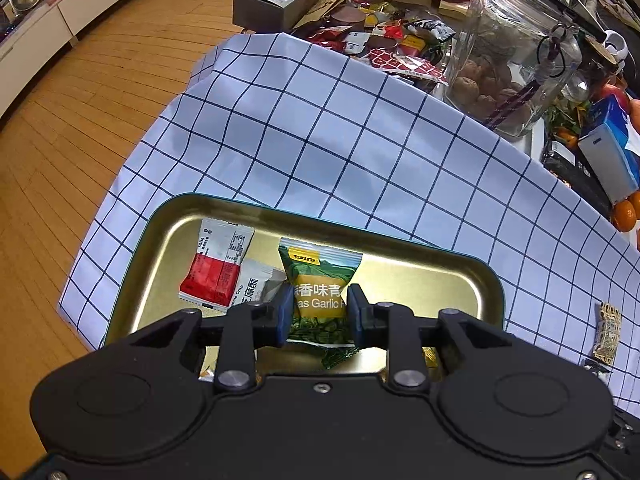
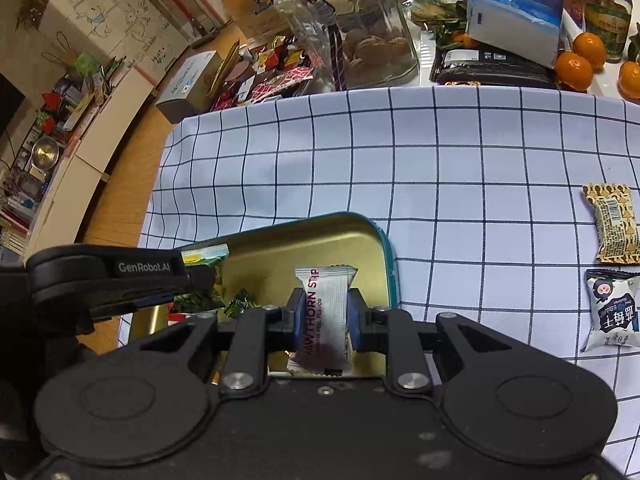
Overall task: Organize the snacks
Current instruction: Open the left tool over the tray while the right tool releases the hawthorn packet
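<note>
Right now your left claw (image 1: 319,312) is closed on a green garlic pea packet (image 1: 320,286), the blue pads pinching its middle, and it holds the packet above the gold tray (image 1: 452,280) that sits on the checked cloth (image 1: 320,132) covering the bench. Lying in that tray, to the left of the pea packet, are a red-and-white sachet (image 1: 216,266) and a grey sesame crisp packet (image 1: 252,286) tucked partly under it; a small green candy wrapper (image 1: 338,356) shows just below the claw. Your right claw (image 2: 322,318) is likewise clamped on a white hawthorn strip packet (image 2: 326,316), held upright over the near right part of the same tray (image 2: 340,232); from this view your left claw (image 2: 192,280) comes in from the left with the pea packet (image 2: 204,256) in its grip. Out on the cloth (image 2: 440,152), well to the right of the tray, lie a beige patterned snack packet (image 2: 614,224) and, just below it, a white packet with a cartoon face (image 2: 612,312), apart from each other. Beyond the cloth stand a glass jar of walnuts (image 2: 376,40), a blue tissue box (image 2: 516,16) and some oranges (image 2: 580,60).
</note>
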`<state>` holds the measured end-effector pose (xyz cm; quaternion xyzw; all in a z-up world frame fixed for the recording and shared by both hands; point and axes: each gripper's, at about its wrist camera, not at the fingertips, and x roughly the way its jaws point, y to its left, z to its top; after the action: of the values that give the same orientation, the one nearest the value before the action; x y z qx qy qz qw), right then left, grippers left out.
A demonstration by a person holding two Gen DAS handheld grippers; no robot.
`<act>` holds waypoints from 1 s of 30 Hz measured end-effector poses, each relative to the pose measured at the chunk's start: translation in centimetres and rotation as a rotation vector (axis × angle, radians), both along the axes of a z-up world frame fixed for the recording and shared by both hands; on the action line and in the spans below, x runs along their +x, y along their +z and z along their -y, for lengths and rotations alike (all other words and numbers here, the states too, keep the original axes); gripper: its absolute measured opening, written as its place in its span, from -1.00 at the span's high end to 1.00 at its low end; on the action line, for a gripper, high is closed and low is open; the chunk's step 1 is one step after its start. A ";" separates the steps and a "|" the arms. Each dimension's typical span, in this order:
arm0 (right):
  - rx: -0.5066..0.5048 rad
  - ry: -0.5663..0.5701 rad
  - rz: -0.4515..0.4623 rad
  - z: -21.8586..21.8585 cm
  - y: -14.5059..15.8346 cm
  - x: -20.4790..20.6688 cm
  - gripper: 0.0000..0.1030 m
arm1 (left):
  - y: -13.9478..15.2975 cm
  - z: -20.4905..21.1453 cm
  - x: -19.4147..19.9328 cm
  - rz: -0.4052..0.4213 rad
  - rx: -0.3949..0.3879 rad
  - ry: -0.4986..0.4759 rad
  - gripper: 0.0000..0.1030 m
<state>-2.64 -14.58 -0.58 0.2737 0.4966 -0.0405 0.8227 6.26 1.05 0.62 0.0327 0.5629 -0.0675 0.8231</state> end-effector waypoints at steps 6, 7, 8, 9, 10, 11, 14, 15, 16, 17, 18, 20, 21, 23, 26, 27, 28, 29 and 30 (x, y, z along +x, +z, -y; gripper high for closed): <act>-0.006 0.021 -0.010 -0.9 -0.3 0.3 0.54 | -0.2 -0.6 0.1 -0.012 -0.001 0.006 0.29; -0.006 0.025 -0.011 -1.0 -0.3 0.3 0.54 | -0.2 -0.7 0.2 -0.012 -0.001 0.007 0.29; -0.007 0.028 -0.011 -1.1 -0.3 0.4 0.54 | -0.2 -0.8 0.2 -0.014 -0.002 0.008 0.29; -0.007 0.031 -0.012 -1.2 -0.4 0.4 0.54 | -0.2 -0.8 0.2 -0.016 -0.004 0.009 0.29; -0.008 0.033 -0.013 -1.2 -0.4 0.4 0.54 | -0.2 -0.9 0.3 -0.017 -0.006 0.010 0.29; -0.010 0.035 -0.014 -1.3 -0.4 0.4 0.54 | -0.2 -0.9 0.3 -0.018 -0.008 0.012 0.29; -0.010 0.036 -0.017 -1.2 -0.5 0.4 0.54 | 0.0 -1.0 0.4 -0.014 -0.017 0.019 0.26; -0.008 0.037 -0.019 -1.2 -0.5 0.5 0.54 | 0.0 -1.0 0.4 -0.017 -0.023 0.019 0.22; -0.005 0.039 -0.020 -1.2 -0.5 0.5 0.53 | 0.0 -1.0 0.4 -0.021 -0.028 0.021 0.20; 0.004 0.044 -0.021 -1.2 -0.6 0.5 0.49 | -0.1 -1.0 0.5 -0.026 -0.031 0.024 0.19; 0.016 0.051 -0.022 -1.2 -0.6 0.6 0.48 | -0.2 -1.0 0.4 -0.030 -0.030 0.027 0.19; 0.026 0.054 -0.021 -1.3 -0.6 0.5 0.47 | -0.3 -0.8 0.4 -0.033 -0.022 0.028 0.19; 0.021 0.058 -0.019 -1.3 -0.5 0.5 0.47 | -0.3 -0.7 0.4 -0.033 -0.019 0.027 0.19; 0.012 0.056 -0.015 -1.3 -0.4 0.4 0.45 | -0.4 -0.4 0.3 -0.035 -0.018 0.021 0.19; 0.018 0.043 -0.017 -0.9 -0.4 0.3 0.43 | -0.4 0.0 0.1 -0.037 -0.014 0.009 0.19; 0.017 0.038 -0.018 -0.8 -0.4 0.3 0.41 | -0.4 0.1 0.1 -0.039 -0.013 0.005 0.19; 0.015 0.036 -0.020 -0.7 -0.4 0.3 0.40 | -0.5 0.3 0.0 -0.041 -0.013 0.001 0.19; 0.011 0.034 -0.022 -0.6 -0.4 0.3 0.38 | -0.5 0.4 0.0 -0.043 -0.012 -0.003 0.19; 0.006 0.032 -0.025 -0.6 -0.4 0.2 0.37 | -0.5 0.6 -0.1 -0.044 -0.011 -0.009 0.19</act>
<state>-2.40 -14.01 -0.95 0.2679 0.5111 -0.0292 0.8161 6.18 0.41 0.14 0.0290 0.5805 -0.0749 0.8103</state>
